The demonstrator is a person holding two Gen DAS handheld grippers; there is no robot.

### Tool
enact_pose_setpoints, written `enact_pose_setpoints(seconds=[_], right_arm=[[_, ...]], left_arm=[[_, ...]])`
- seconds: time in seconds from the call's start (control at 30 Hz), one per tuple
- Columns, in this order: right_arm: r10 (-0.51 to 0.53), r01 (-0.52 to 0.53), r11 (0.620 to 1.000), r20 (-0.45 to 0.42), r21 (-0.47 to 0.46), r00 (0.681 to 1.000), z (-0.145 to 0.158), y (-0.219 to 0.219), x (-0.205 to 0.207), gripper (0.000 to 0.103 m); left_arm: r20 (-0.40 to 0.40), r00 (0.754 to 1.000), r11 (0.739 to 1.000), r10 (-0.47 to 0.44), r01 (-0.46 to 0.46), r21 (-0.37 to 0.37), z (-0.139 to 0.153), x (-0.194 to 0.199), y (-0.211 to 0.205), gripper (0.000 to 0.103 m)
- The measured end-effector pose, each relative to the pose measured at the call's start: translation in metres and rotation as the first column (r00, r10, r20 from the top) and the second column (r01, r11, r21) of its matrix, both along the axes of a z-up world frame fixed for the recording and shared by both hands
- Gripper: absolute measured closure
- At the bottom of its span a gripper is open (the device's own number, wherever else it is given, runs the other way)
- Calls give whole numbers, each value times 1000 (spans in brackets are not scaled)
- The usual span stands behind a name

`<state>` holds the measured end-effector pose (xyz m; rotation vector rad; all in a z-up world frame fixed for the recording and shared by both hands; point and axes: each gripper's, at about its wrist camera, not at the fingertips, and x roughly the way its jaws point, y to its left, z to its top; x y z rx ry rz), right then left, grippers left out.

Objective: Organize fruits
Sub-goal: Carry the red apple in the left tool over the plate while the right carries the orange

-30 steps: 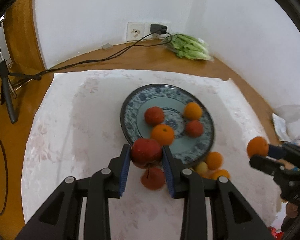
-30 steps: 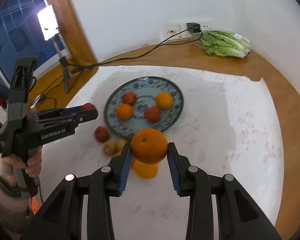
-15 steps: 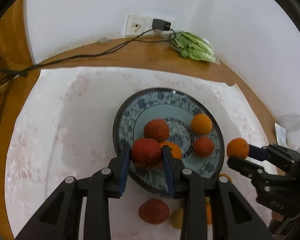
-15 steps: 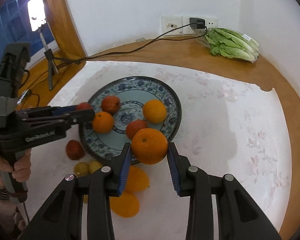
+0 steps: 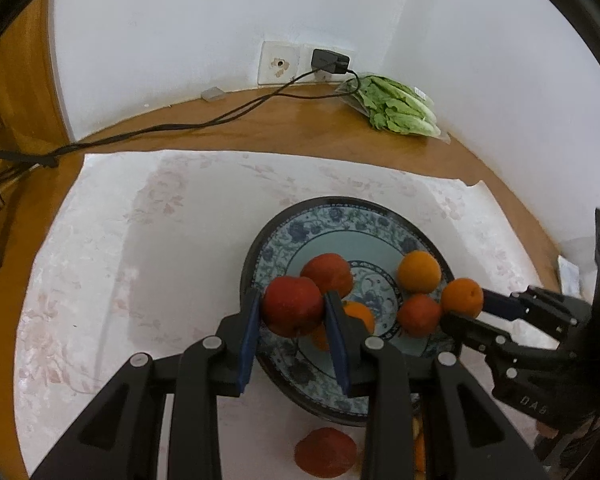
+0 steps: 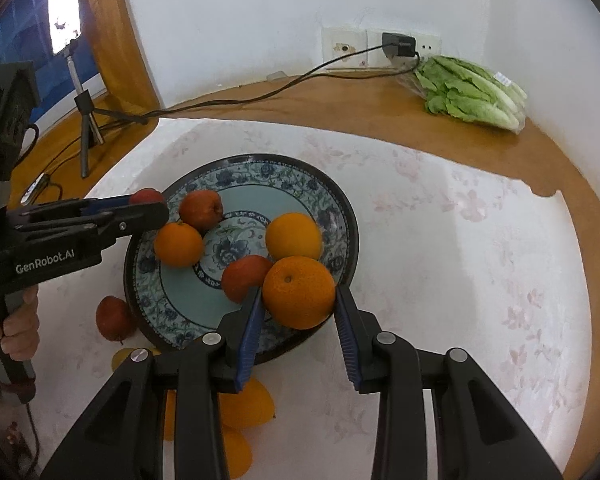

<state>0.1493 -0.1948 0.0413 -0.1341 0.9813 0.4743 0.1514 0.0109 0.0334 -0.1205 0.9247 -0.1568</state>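
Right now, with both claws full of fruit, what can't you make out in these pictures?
- Loose fruit beside the plate: right gripper covers them in the right view, so no count.
- Left view: left gripper hides part of an orange on the plate.

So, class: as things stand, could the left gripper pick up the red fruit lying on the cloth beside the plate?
Probably not yet. The left gripper is shut on a red apple over the plate, so its jaws are full; the loose red fruit lies unobstructed.
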Motion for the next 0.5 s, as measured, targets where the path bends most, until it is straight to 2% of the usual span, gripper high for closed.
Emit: enact_pose_setpoints(seconds=[0.17,0.3,0.5], right_arm=[[16,-15,999,28,-32,999,-1,5,1,66],[16,-15,999,38,-38,999,-2,6,2,66],[7,-5,1000,47,-30,999,-3,6,3,66]], left_arm=[[9,1000,999,9,-9,38,-2,-5,0,70],[6,1000,1000,-3,3,20,-1,-11,1,70],[20,999,999,-38,37,35,0,-21,-7,70]])
